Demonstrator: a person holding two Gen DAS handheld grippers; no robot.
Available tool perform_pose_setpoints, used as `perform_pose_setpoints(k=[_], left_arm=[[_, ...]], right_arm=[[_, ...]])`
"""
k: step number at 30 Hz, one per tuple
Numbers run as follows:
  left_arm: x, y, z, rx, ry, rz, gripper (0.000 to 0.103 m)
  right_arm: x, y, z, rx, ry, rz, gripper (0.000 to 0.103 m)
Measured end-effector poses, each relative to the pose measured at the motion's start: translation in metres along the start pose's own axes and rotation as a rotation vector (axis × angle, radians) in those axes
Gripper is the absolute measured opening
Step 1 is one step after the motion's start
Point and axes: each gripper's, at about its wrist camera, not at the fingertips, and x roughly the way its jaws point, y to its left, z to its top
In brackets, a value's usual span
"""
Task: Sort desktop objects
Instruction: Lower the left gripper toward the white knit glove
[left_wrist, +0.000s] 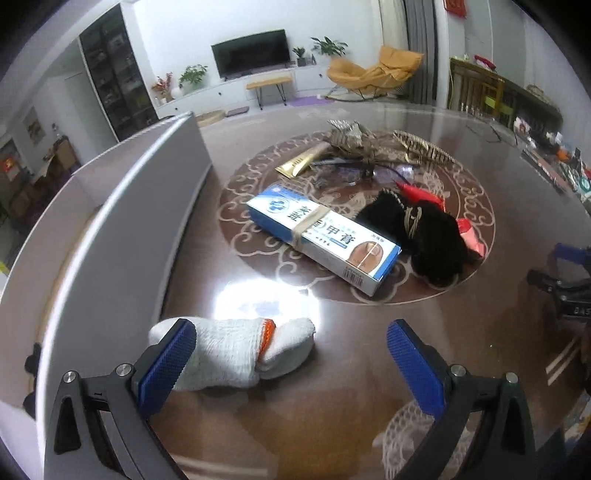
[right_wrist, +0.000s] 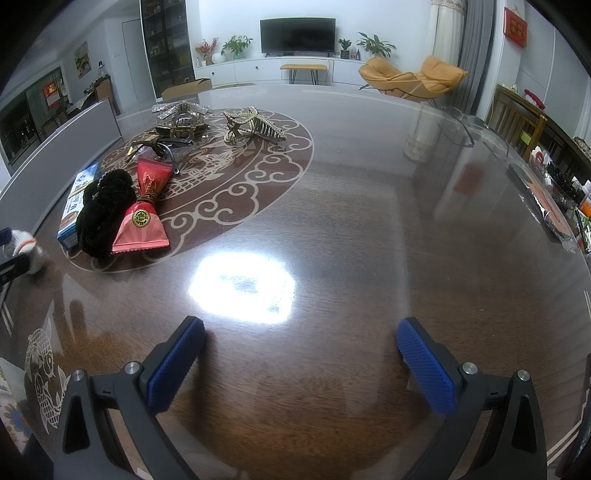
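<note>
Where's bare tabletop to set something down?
Free: the dark wood right of the ornate medallion, ahead of the right gripper. Crowded: the medallion, with the blue-and-white box, black fuzzy scrunchie and gold claw clips.

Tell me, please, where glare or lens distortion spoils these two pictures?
Left wrist view: a ceiling-light glare patch washes out the table just beyond the white glove, and the fisheye bends the grey box into an arc. Right wrist view: a brighter glare patch sits ahead of the open right gripper; table edges curve, corners go dark.

Box (right_wrist: 74, 206) mostly behind scrunchie (right_wrist: 101, 214)
</note>
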Motion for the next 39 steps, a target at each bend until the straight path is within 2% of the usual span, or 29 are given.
perform_pose_setpoints(k=[6,12,16,24,30,39], left_arm=[[-0.026,0.016,0.007,-0.089,-0.066,0.005,0.103],[-0.035,0.029,-0.005,-0.238,-0.048,-0.034,0.103],[-0.026,0.023,-0.014,-0.237,-0.016,0.004,0.103],[0.006,0.026,-0.028,-0.335,0.07,0.025,0.103],[0.021,0.028,-0.04,-0.33,0.114,0.041,0.103],[0.018,0.038,-0.056,-0.35,0.109,-0.017,0.103]], right_arm=[[0.0,0.0,0.0,0.0,0.0,0.0,0.103],[0.0,0.0,0.0,0.001,0.0,0.0,0.103],[0.0,0.0,0.0,0.001,0.0,0.0,0.103],[0.0,0.0,0.0,0.001,0.0,0.0,0.103],[0.0,0.0,0.0,0.001,0.0,0.0,0.103],[0.0,0.001,0.0,0.001,0.0,0.0,0.103]])
